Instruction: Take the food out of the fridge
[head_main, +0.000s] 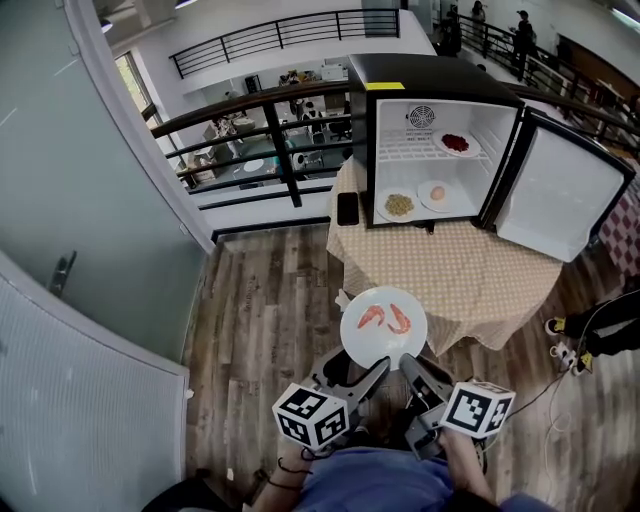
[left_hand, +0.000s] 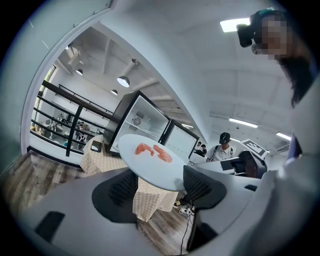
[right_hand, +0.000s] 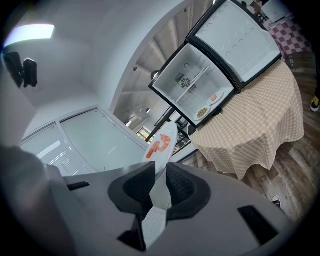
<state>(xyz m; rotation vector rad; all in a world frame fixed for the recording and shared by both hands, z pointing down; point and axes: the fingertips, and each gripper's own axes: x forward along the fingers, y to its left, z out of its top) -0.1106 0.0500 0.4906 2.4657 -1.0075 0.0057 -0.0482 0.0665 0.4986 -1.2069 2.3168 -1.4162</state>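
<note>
Held plate (head_main: 383, 325): one, white and round, in the air in front of the counter (head_main: 450, 270), out of the fridge (head_main: 430, 80).
Shrimps (head_main: 372, 317): two, orange-pink, lying side by side on that plate.
Right gripper (right_hand: 161, 182): fingers clenched on the plate's near rim, seen edge-on between the pads.
Left gripper (left_hand: 159, 186): fingers spread wide, plate's near edge over the gap, not pinched.
Fridge: one, small and black, on the checked counter cloth, door (head_main: 560, 190) swung open.
Plates inside: three; red food (head_main: 456, 143) on the upper shelf, greenish food (head_main: 399, 206) and one pale round item (head_main: 437, 194) below.
Phone (head_main: 348, 208): one, black, just beside the fridge.
Marker cubes (head_main: 312, 418): two, one per gripper.
Writing: one yellow label (head_main: 385, 86) on the fridge's top edge, too small to read.
</note>
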